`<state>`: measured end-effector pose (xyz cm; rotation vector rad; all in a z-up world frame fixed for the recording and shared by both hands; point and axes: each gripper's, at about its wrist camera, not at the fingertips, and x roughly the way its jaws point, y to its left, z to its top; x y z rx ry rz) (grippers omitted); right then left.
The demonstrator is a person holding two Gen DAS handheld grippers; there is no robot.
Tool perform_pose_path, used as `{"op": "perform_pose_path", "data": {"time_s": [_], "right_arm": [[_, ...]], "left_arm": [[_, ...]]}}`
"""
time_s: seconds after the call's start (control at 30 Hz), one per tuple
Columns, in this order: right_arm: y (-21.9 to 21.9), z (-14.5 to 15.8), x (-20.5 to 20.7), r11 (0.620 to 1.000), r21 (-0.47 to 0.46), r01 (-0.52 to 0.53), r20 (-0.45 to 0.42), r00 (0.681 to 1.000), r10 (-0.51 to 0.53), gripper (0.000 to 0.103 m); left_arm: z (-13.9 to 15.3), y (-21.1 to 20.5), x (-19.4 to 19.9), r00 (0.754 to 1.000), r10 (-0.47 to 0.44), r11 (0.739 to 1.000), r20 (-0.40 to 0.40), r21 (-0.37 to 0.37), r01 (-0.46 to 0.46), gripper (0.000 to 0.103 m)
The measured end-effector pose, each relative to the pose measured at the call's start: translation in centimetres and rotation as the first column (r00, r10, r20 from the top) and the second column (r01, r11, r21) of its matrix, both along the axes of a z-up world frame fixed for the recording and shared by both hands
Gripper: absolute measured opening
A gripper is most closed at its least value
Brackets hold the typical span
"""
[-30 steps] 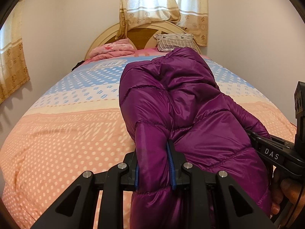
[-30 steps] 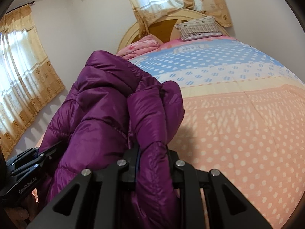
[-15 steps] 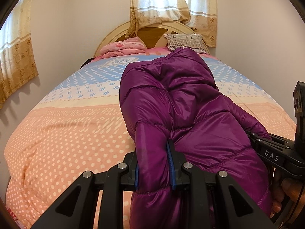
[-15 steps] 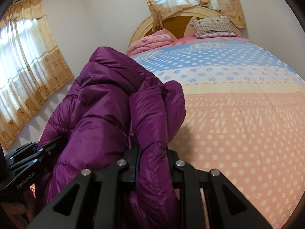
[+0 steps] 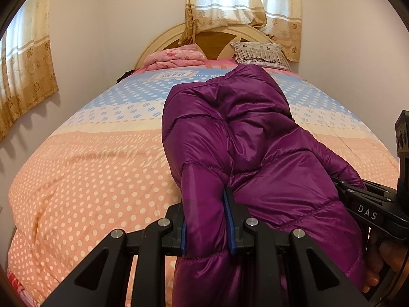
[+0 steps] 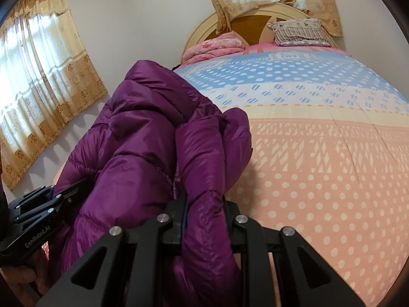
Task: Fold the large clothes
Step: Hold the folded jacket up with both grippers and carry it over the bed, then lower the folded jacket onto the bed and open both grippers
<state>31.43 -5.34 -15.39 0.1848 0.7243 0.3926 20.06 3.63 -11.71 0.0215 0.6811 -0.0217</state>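
A purple quilted down jacket point(image 5: 242, 140) is bunched up and held above the bed; it also fills the left of the right wrist view point(image 6: 143, 140). My left gripper point(image 5: 205, 220) is shut on a thick fold of the jacket's edge. My right gripper point(image 6: 204, 212) is shut on another fold of the same edge. Each gripper shows in the other's view, the right one at the far right point(image 5: 368, 204) and the left one at the lower left point(image 6: 43, 204). The jacket's lower part hangs out of sight below both cameras.
The bed point(image 5: 84, 168) has a polka-dot cover, peach near me and blue farther off. A folded pink blanket point(image 5: 173, 56) and a striped pillow point(image 5: 258, 52) lie by the round headboard point(image 6: 255, 18). Curtained windows point(image 6: 38, 58) stand left and behind the bed. Walls close in on both sides.
Both grippers keep their hold on the jacket. Both views have risen and tilted a little, so more of the bed and the left curtain shows.
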Motion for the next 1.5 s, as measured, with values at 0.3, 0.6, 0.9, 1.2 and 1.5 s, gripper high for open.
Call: {"op": "perform_pose_path", "data": {"time_s": [0.3, 0.6, 0.9, 1.2, 1.5], "right_arm": [[1.1, -1.2, 0.2, 1.000, -0.012, -0.012, -0.021, 1.000, 0.011, 0.021], [0.8, -2.5, 0.6, 1.000, -0.016, 0.011, -0.057, 0.998, -0.011, 0.021], [1.5, -3.1, 0.7, 0.998, -0.059, 0.021, -0.062, 0.998, -0.024, 0.025], [1.1, -2.7, 0.3, 0.997, -0.066, 0.032, -0.067, 0.997, -0.037, 0.034], [-2.9, 6.7, -7.3, 0.991, -0.112, 0.079, 0.080, 0.994, -0.070, 0.041]], "left_arm": [[-1.0, 0.6, 0.6, 0.999, 0.028, 1.000, -0.032, -0.006, -0.028, 0.024], [-2.7, 0.7, 1.4, 0.996, 0.059, 0.998, -0.066, 0.008, -0.059, 0.034], [-4.3, 1.2, 2.0, 0.991, 0.123, 0.992, -0.050, 0.025, -0.122, 0.067], [-3.9, 1.1, 1.4, 0.981, 0.192, 0.981, -0.039, 0.033, -0.190, 0.075], [5.3, 0.3, -6.8, 0.954, 0.274, 0.960, 0.119, 0.030, -0.279, 0.075]]}}
